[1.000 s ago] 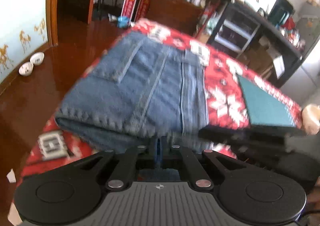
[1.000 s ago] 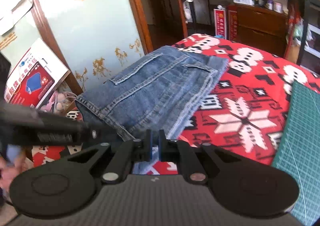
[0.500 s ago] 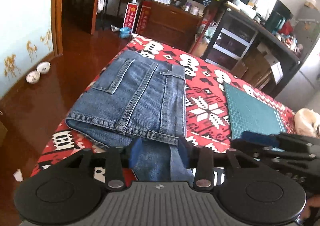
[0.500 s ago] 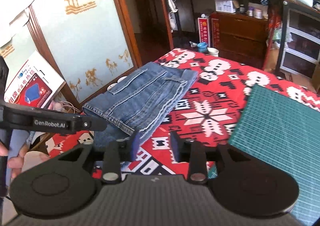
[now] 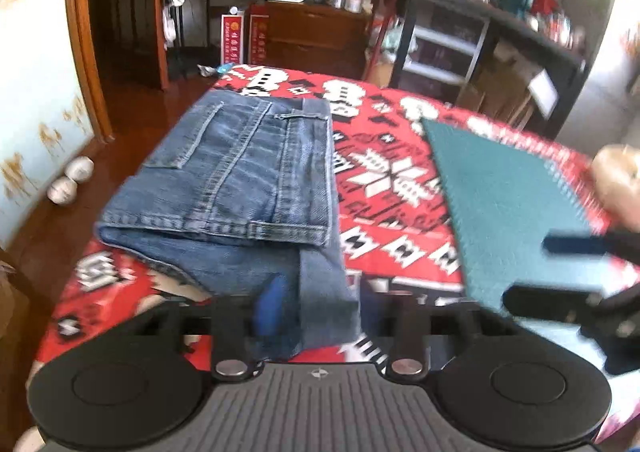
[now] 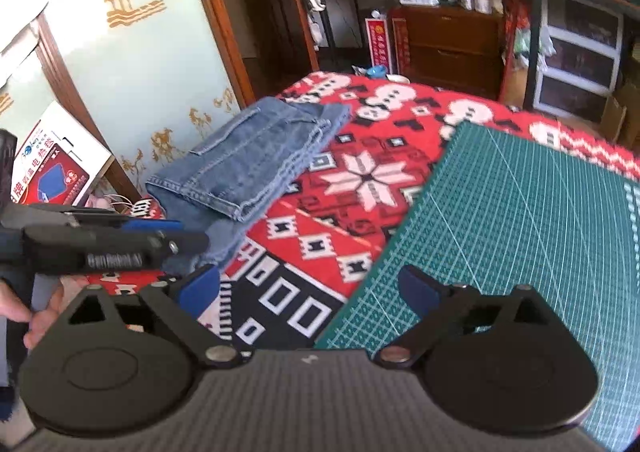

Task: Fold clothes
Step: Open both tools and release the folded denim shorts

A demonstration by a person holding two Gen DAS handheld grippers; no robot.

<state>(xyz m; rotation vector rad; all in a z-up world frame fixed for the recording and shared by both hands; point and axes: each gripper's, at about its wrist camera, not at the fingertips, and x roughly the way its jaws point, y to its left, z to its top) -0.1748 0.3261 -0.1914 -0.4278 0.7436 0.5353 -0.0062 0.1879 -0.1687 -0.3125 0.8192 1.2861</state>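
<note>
Blue jeans (image 5: 248, 172) lie folded into a rectangle on the left part of the red patterned tablecloth (image 5: 392, 220), with one leg end sticking out toward me. My left gripper (image 5: 320, 304) is open at the near table edge, and that loose leg end lies between its blue fingertips (image 5: 272, 304) without being pinched. In the right wrist view the jeans (image 6: 248, 160) sit to the left. My right gripper (image 6: 310, 288) stands wide open over the cloth and the mat's corner, holding nothing. The left gripper (image 6: 112, 244) shows at the left there.
A green cutting mat (image 6: 520, 212) covers the table's right side. Two white bowls (image 5: 72, 180) sit on the wooden floor by the wall. A printed box (image 6: 52, 168) leans at the left. Shelves and a cabinet (image 5: 316, 32) stand behind the table.
Both grippers were shut at the jeans' near edge a second ago; both have opened and drawn back. The right gripper has spread wider and swung right toward the mat.
</note>
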